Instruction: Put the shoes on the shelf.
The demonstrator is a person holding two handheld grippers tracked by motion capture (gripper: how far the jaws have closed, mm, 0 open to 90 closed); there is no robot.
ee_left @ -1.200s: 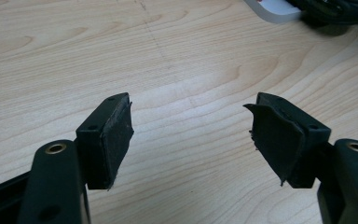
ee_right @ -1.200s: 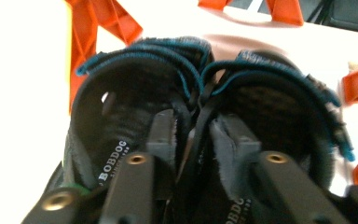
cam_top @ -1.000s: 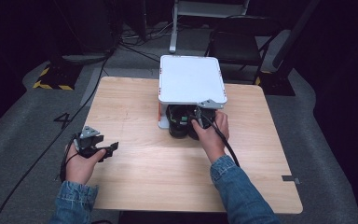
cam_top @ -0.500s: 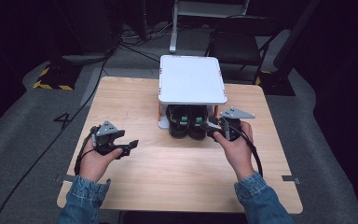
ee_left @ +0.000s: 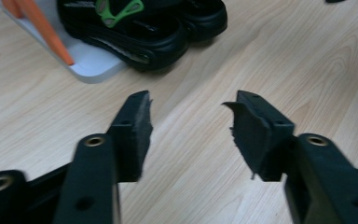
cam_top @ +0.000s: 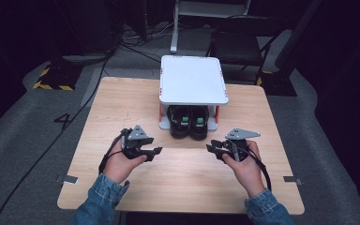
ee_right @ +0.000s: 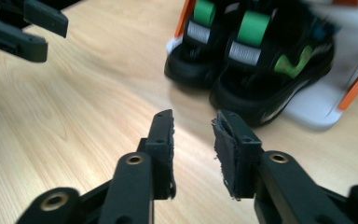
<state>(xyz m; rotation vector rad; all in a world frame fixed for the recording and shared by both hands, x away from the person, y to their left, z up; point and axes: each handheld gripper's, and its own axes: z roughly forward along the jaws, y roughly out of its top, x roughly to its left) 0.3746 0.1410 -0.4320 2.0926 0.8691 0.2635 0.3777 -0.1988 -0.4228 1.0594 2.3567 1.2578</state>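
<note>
Two black shoes on rack, between both parted tongs, untouched

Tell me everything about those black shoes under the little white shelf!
The black shoes are a pair, side by side on the bottom board of the small rack, under its white top between orange posts. They have thick black soles, green straps and grey bands at the heels. The heels stick out over the wooden table, pointing toward the person. Neither gripper touches them.
</note>
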